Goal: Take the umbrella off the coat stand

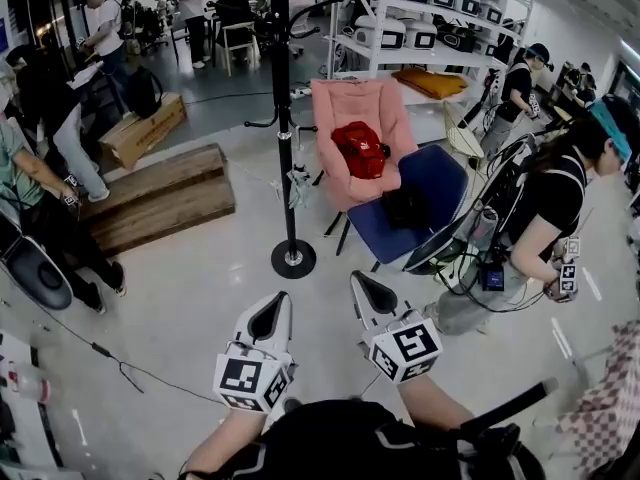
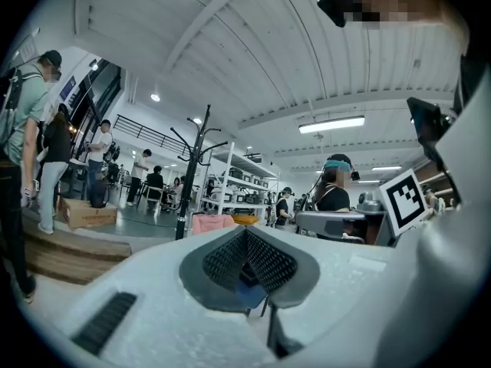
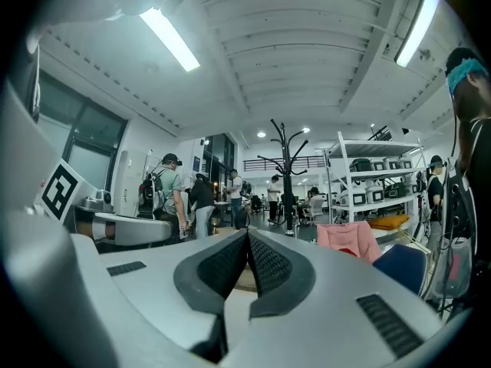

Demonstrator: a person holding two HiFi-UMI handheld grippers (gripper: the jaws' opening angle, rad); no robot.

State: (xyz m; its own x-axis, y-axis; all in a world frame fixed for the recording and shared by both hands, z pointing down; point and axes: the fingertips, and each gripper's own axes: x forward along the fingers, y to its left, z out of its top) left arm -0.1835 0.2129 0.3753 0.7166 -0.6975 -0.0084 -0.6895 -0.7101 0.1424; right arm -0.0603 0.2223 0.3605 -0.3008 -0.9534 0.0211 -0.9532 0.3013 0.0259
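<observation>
The black coat stand (image 1: pixel 284 118) rises mid-floor on a round base (image 1: pixel 293 258), a stretch ahead of both grippers. A small pale folded bundle (image 1: pixel 298 186), probably the umbrella, hangs low on its pole; I cannot tell what it is for sure. My left gripper (image 1: pixel 269 315) and right gripper (image 1: pixel 371 291) are held side by side near my body, both shut with nothing between the jaws. The stand (image 2: pixel 191 176) shows far off in the left gripper view beyond the left gripper (image 2: pixel 245 233). It stands (image 3: pixel 288 176) likewise distant past the right gripper (image 3: pixel 247 237).
A pink folding chair (image 1: pixel 345 103) carrying a red bag (image 1: pixel 360 150) and a blue chair (image 1: pixel 432 180) stand right of the stand. Wooden steps (image 1: pixel 160 198) and a cardboard box (image 1: pixel 142 128) lie left. People stand at both sides; shelving (image 1: pixel 420 18) fills the back. A cable (image 1: pixel 120 368) crosses the floor.
</observation>
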